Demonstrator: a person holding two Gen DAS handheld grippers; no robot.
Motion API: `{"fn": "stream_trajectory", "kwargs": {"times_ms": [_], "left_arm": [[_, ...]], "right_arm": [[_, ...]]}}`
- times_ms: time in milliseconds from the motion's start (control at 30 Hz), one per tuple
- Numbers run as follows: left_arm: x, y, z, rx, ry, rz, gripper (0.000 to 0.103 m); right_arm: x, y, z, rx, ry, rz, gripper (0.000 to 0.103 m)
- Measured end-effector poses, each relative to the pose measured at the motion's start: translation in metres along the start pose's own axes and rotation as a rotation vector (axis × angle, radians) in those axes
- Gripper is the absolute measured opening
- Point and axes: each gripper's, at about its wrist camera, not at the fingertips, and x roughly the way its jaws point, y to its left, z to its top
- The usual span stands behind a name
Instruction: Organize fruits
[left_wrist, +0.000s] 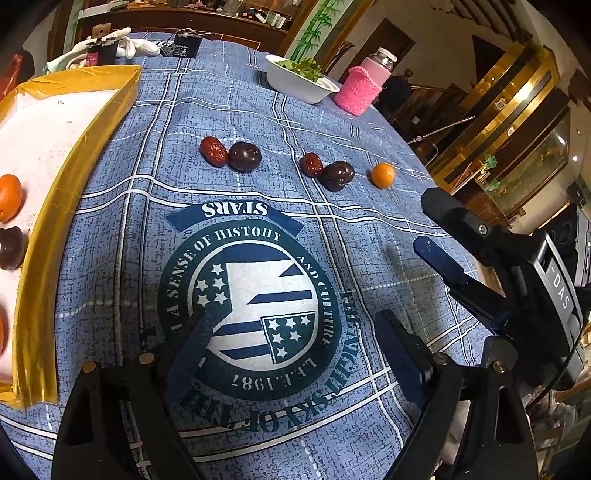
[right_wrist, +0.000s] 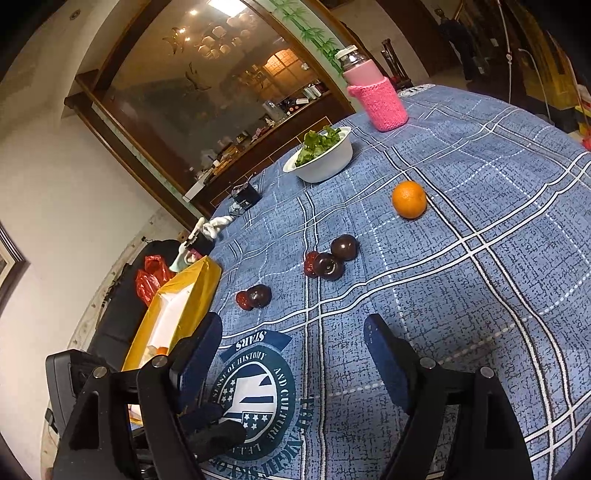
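Observation:
Loose fruit lies on the blue tablecloth: a red date (left_wrist: 213, 150) beside a dark plum (left_wrist: 244, 156), a second red date (left_wrist: 311, 164) beside dark plums (left_wrist: 335, 175), and a small orange (left_wrist: 383, 175). The same orange (right_wrist: 409, 199) and plums (right_wrist: 336, 257) show in the right wrist view. A gold-edged tray (left_wrist: 92, 140) at the left holds an orange (left_wrist: 9, 197) and a plum (left_wrist: 11, 247). My left gripper (left_wrist: 295, 347) is open and empty over the printed emblem. My right gripper (right_wrist: 291, 354) is open and empty; it also shows at the right of the left wrist view (left_wrist: 432, 221).
A white bowl of lettuce (left_wrist: 299, 79) and a pink-sleeved bottle (left_wrist: 364, 86) stand at the far side. A black box (left_wrist: 186, 46) and white gloves (left_wrist: 136, 44) lie at the far left edge. The table edge drops off at the right.

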Motion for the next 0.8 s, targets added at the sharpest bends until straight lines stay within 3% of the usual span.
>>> {"fn": "stream_trajectory", "kwargs": {"times_ms": [267,500,800], "left_arm": [[0.004,-0.009,-0.003,0.075,0.002,-0.003,0.1],[0.004,-0.011,-0.006,0.092,0.006,0.006,0.1],[0.002,-0.008,-0.004,0.065,0.015,0.0,0.1]], "right_arm": [[0.0,0.004,-0.002,-0.027,-0.002,-0.017,0.084],[0.0,-0.001,0.001,-0.011,0.021,0.02,0.084],[-0.006,-0.031,0.056,0.0,0.082,-0.053,0.084]]}}
